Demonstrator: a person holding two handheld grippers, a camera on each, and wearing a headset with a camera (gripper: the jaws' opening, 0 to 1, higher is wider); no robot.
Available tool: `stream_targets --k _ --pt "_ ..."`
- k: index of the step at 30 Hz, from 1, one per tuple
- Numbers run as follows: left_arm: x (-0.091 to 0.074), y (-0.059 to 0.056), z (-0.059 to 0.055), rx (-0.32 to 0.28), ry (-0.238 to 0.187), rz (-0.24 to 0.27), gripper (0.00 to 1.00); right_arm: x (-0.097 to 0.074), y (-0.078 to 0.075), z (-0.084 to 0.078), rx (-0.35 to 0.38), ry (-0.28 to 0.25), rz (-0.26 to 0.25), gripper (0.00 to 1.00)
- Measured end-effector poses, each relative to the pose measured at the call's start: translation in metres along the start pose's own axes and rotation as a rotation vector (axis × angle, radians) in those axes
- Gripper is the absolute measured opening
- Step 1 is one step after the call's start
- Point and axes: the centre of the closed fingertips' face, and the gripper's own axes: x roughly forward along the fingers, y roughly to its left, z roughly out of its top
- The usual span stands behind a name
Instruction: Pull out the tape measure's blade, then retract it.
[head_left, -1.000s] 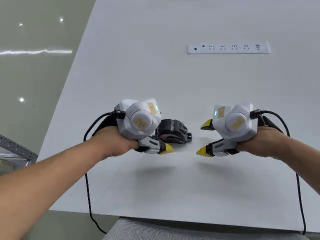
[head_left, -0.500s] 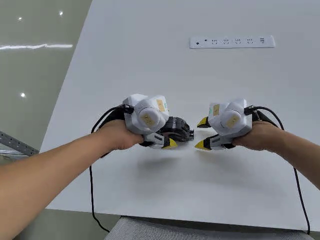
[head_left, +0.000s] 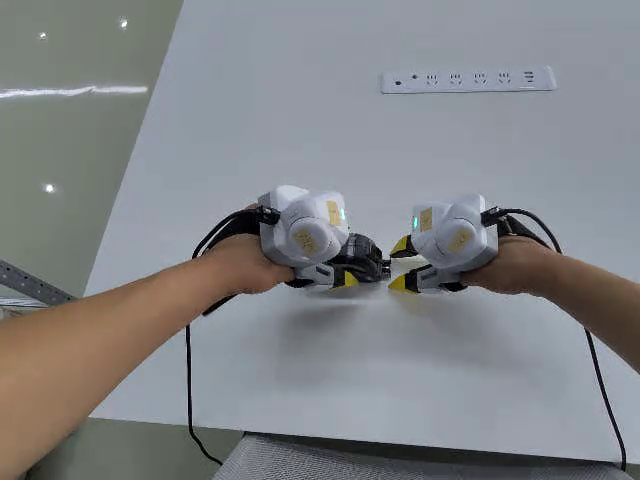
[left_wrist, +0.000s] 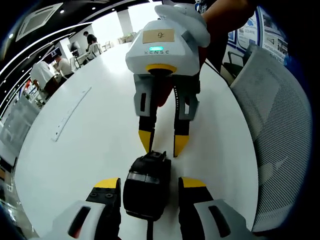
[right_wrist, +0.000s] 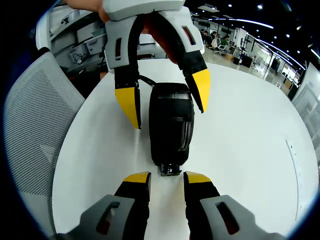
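Closing in from the earlier frame, the right gripper (right_wrist: 167, 181) had come almost up to the left one, and its yellow tips now stood just short of the tape measure (right_wrist: 171, 125). Its jaws were parted only a little and had hold of nothing; the blade's small hook tab (right_wrist: 170, 170) lay straight ahead, level with the gap between the tips. The left gripper (left_wrist: 151, 183) carried the tape measure between its jaws above the white table (head_left: 300, 120), the jaws drawn in against the case's flat sides and seemingly clamping it, with the mouth end sticking out past the tips. The black case looked hard and stiff, compact and probably fairly heavy for its size, so a firm side grip would suit it. The blade would likely be thin, springy steel under spring pull; the hook tab seemed the place to pinch, narrow and easy to slip off, and the return would need easing.
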Motion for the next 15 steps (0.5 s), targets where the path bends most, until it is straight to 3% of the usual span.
stream_targets --k 15 --pt "0.0028 0.0024 -0.0002 0.043 0.016 -0.019 0.31 0.0071 -0.0026 0.0012 -0.007 -0.008 0.018 0.15"
